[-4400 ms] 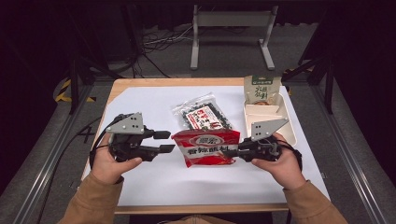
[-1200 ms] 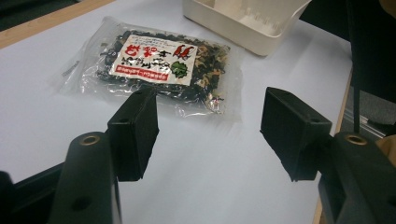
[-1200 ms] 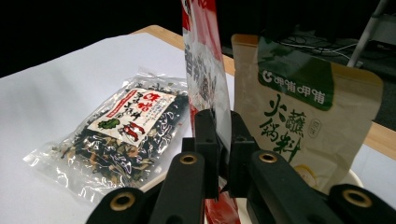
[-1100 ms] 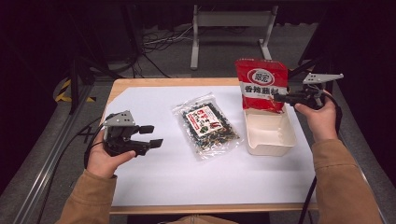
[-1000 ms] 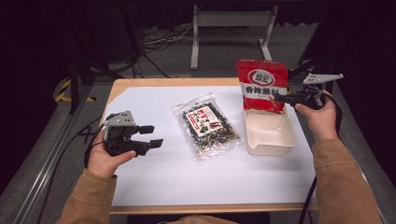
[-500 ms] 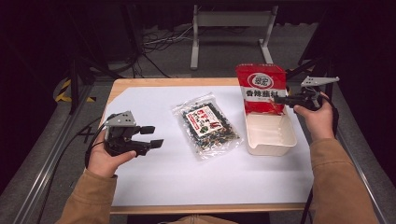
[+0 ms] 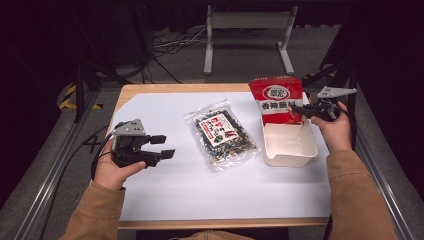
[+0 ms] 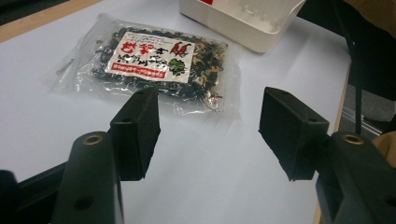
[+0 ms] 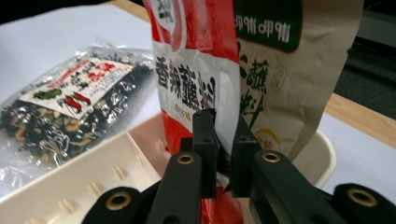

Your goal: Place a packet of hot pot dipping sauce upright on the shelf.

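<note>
- i see a clear packet of dried greens [image 7: 220, 135] at table centre.
- a brown-and-green pouch [image 9: 285, 65] stands at two o'clock.

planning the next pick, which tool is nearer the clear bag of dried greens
Left. The left tool sits open on the white sheet just to that clear bag's left, jaws pointing at it. The right tool is beyond the white tray, shut on the red pouch.
</note>
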`<state>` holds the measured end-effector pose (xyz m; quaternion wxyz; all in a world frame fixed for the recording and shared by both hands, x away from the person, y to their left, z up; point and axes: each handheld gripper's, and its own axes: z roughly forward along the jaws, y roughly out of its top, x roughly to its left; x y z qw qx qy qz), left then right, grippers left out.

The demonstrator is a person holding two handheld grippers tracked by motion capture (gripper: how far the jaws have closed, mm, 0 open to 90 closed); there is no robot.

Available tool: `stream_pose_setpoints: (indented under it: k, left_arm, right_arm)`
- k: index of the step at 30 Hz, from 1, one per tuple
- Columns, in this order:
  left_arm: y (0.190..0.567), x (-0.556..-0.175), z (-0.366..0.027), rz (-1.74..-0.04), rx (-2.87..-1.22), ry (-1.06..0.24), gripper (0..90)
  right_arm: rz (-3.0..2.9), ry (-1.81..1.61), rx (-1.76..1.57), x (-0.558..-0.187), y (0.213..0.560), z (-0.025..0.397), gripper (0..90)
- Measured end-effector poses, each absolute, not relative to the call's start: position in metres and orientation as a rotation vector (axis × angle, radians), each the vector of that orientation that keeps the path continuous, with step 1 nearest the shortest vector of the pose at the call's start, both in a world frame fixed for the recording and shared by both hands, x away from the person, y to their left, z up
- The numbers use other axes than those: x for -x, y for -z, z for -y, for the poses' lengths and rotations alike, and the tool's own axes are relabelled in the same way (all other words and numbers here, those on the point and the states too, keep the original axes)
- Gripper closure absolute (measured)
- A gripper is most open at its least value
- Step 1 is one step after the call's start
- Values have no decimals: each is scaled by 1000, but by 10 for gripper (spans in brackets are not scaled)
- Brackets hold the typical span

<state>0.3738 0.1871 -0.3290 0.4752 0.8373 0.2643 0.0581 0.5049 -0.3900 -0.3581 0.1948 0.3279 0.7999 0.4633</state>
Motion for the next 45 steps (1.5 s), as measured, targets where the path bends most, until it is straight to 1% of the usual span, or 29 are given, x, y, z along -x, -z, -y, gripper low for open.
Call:
stream_pose_setpoints:
  k: [6, 14, 24, 27, 28, 29, 31, 32, 34, 35, 38, 43, 45]
  left_arm:
    - [330, -374, -187, -646, -2045, -135, 381]
    - [331, -374, -187, -645, -2047, -132, 381]
    - [335, -378, -186, -655, -2045, -122, 381]
    - [336, -379, -185, -657, -2050, -119, 379]
    - [336, -379, -184, -655, -2052, -116, 378]
    - [337, -380, -184, -655, -2052, -114, 378]
    - [337, -381, -184, -654, -2053, -116, 377]
    - [337, -381, -184, -655, -2053, -115, 377]
    - [337, -381, -183, -658, -2052, -113, 373]
    - [337, -381, -183, -659, -2051, -111, 373]
    - [338, -383, -183, -661, -2050, -115, 356]
    - [339, -386, -184, -667, -2050, -133, 354]
    - [339, -387, -185, -669, -2054, -142, 355]
  right_arm:
    - [-2259, -1194, -912, -502, 363, 390, 806]
    - [-2288, -1076, -948, -499, 373, 388, 803]
    - [-2307, -990, -954, -498, 374, 383, 782]
    - [-2291, -1001, -966, -497, 373, 384, 718]
    - [-2280, -1008, -974, -496, 372, 384, 684]
    - [-2263, -1015, -977, -495, 370, 384, 629]
    - [-2224, -1025, -982, -493, 368, 383, 468]
    - [-2215, -1030, -991, -493, 366, 382, 437]
    - [-2210, -1005, -984, -490, 364, 381, 404]
    - [-2210, -1005, -984, -490, 364, 381, 404]
    - [-2178, -1002, -1004, -485, 360, 381, 341]
    - [-2145, -1013, -1006, -473, 355, 380, 311]
    - [-2127, -1018, -1021, -467, 352, 380, 286]
